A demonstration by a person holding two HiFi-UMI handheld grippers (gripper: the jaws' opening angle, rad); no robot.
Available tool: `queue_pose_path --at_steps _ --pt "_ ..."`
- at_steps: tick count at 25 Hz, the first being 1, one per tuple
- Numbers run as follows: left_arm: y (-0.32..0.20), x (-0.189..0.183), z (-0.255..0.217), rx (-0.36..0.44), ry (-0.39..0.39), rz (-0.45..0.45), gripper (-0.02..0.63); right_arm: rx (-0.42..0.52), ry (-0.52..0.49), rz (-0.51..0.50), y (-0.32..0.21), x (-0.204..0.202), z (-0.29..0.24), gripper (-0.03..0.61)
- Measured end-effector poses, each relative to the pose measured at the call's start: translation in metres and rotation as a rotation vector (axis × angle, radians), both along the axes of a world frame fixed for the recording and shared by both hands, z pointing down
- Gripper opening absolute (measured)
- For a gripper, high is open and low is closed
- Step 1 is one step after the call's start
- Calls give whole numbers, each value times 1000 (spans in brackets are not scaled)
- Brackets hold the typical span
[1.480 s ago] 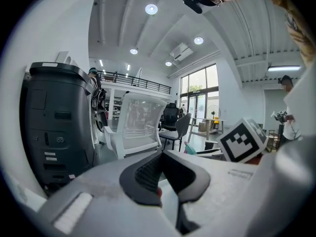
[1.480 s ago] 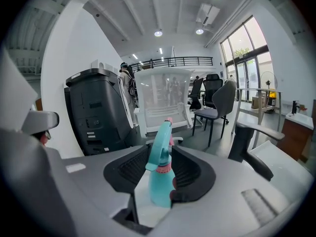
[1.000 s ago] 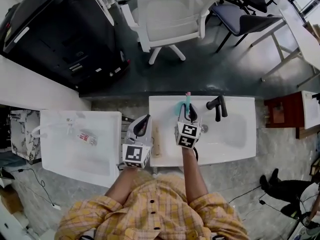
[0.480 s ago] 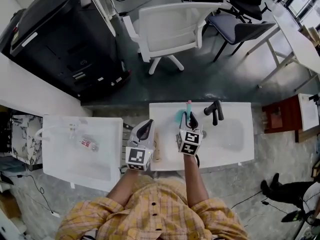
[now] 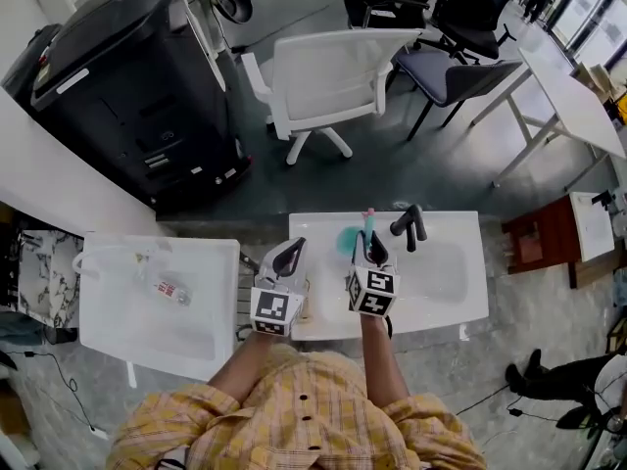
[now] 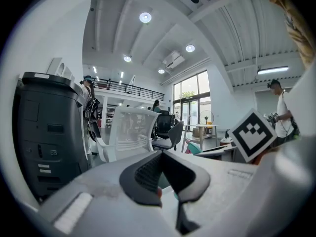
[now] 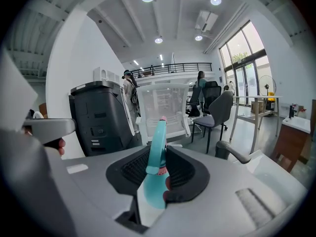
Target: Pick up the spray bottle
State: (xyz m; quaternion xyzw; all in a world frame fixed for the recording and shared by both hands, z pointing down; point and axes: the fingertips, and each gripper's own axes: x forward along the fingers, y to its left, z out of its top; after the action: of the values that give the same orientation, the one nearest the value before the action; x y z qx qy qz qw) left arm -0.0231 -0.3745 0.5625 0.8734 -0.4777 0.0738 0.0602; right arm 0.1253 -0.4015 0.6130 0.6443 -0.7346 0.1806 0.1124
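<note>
The spray bottle is teal with a pink nozzle and hangs above the white sink counter beside the faucet. My right gripper is shut on it. In the right gripper view the bottle stands upright between the black pads, its trigger head rising past the right gripper. My left gripper hovers to the left of the bottle, over the counter's left edge. In the left gripper view my left gripper has its jaws together with nothing between them.
A black faucet stands at the back of the sink basin. A white table with a small packet is on the left. A white chair and a black machine stand beyond the counter.
Both grippers have risen a little above the counter, and the spray bottle has gone up with the right one. The jaws stand as before.
</note>
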Motion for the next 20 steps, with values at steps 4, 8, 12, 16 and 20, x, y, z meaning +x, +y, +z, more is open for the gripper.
queue_pose_path --at_steps 4,8,12,16,20 --pt "1 1 -8 14 4 10 -2 27 -6 -5 6 -1 -15 89" --pt "4 6 -16 23 15 22 -2 47 -21 -2 13 2 -29 89" --pt "6 11 -25 43 13 41 -2 79 -32 -8 21 2 -48 89" --pt "9 16 -34 63 15 57 -2 114 -38 -8 26 3 -64 89" --pt "11 23 -42 82 19 72 -2 131 -35 -13 33 5 -74 89"
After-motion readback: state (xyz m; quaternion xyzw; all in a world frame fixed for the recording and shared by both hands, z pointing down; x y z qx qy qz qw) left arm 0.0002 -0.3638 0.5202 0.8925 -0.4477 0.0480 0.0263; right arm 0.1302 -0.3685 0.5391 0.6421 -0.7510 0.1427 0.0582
